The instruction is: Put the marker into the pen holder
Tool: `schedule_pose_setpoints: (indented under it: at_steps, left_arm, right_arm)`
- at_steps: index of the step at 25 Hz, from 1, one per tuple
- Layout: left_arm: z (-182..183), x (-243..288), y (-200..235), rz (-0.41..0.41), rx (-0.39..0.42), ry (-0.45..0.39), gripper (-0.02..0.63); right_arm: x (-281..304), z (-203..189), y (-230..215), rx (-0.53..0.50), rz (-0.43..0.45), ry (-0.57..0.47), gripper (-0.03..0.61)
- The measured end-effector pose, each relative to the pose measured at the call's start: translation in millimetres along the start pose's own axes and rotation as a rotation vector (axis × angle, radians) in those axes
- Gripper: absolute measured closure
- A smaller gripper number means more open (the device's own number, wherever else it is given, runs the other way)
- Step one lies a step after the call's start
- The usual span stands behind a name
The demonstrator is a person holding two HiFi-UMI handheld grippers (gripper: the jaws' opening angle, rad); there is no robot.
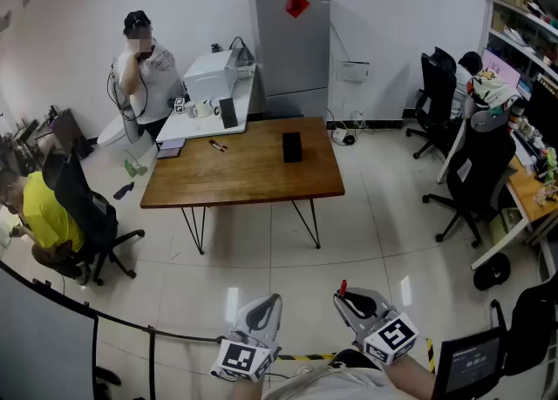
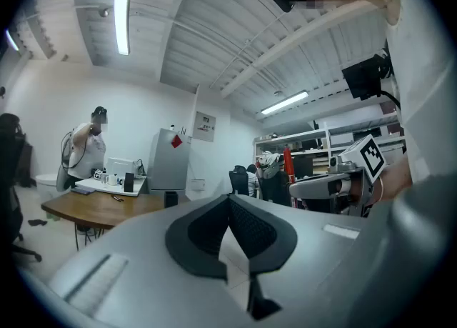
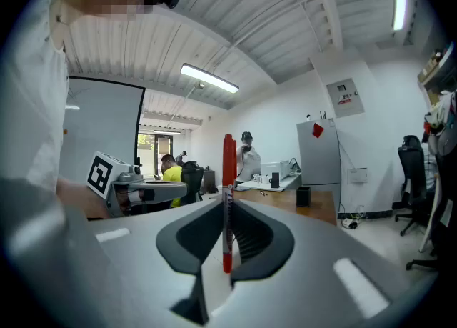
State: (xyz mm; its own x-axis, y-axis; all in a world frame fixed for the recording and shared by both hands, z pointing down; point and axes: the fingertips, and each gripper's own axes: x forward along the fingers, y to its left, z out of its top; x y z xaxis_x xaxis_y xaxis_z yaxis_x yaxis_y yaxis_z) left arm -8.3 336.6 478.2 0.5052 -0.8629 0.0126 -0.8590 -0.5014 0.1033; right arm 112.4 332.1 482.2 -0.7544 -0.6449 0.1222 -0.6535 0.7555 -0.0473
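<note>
The black pen holder [image 1: 292, 146] stands on the wooden table [image 1: 244, 176] far ahead across the floor; it also shows small in the right gripper view [image 3: 303, 196] and the left gripper view [image 2: 171, 199]. My right gripper [image 1: 349, 298] is low at the bottom edge, shut on a red marker [image 3: 228, 198] that stands upright between its pads, cap end up. The marker's red tip [image 1: 343, 286] pokes above the jaws. My left gripper [image 1: 270, 302] hangs beside it, jaws together with nothing between them [image 2: 229, 199].
A person stands at the table's far left corner [image 1: 144, 67] and another in yellow sits at the left [image 1: 44, 215]. A grey fridge [image 1: 292, 41] is behind the table. Office chairs [image 1: 475, 176] and desks line the right side. A small dark item [image 1: 217, 145] lies on the table.
</note>
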Motion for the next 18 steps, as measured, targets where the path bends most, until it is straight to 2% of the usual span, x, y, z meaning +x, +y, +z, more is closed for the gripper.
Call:
schedule_pose_setpoints:
  at_steps: [6,10,18]
  left_arm:
    - [1,22,11,-0.020,0.006,0.003,0.598]
    - [0,48,31,0.005,-0.003,-0.007,0.598]
    - [8,139,91,0.071,0.014,-0.015,0.598]
  right_arm:
    - [18,-1,-21,0.016,-0.009,0.007,0.540]
    - [45,-4,-44,0.059,0.016,0.001,0.540]
    - [120,16,-136,0.032,0.076,-0.043,0.540]
